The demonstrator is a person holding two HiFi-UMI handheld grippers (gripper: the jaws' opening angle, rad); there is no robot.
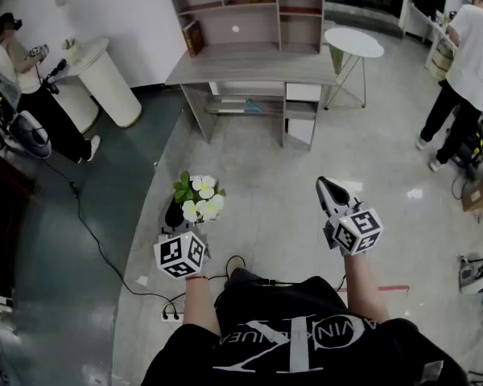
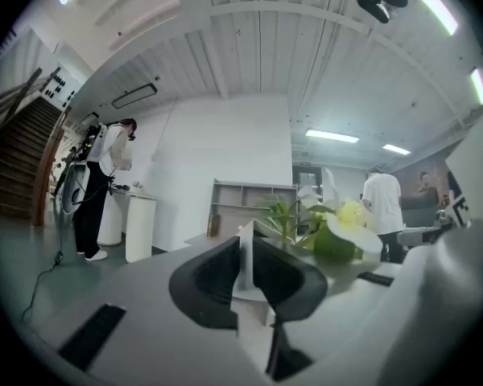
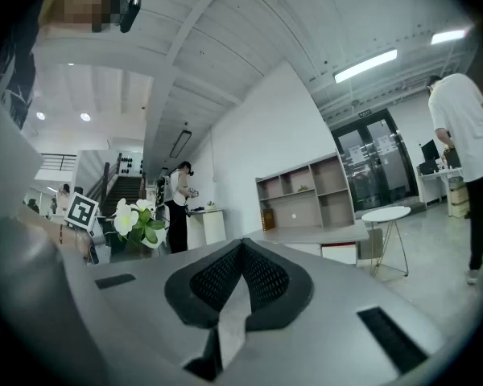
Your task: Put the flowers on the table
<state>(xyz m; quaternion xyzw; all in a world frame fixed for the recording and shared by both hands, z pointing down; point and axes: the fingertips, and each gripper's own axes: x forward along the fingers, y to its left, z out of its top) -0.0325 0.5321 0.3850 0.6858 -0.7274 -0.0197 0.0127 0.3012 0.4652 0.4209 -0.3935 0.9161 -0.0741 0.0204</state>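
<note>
A small bunch of white flowers with green leaves (image 1: 200, 197) is held above the floor, in front of the person's left side. My left gripper (image 1: 179, 212) is shut on the thin white edge at the flowers' base (image 2: 245, 257). The blooms (image 2: 342, 230) rise just right of its dark pads (image 2: 205, 278). My right gripper (image 1: 327, 186) is held level with it on the right, shut and empty (image 3: 241, 257). The flowers (image 3: 137, 219) show at that view's left. A grey desk with shelves (image 1: 249, 71) stands ahead, with a small round white table (image 1: 352, 42) to its right.
A person (image 1: 20, 79) stands at a white rounded counter (image 1: 105, 75) at the far left. Another person (image 1: 467, 71) works at the far right. A black cable and a power strip (image 1: 171, 314) lie on the floor near the feet. Boxes and gear (image 1: 476, 273) sit at the right edge.
</note>
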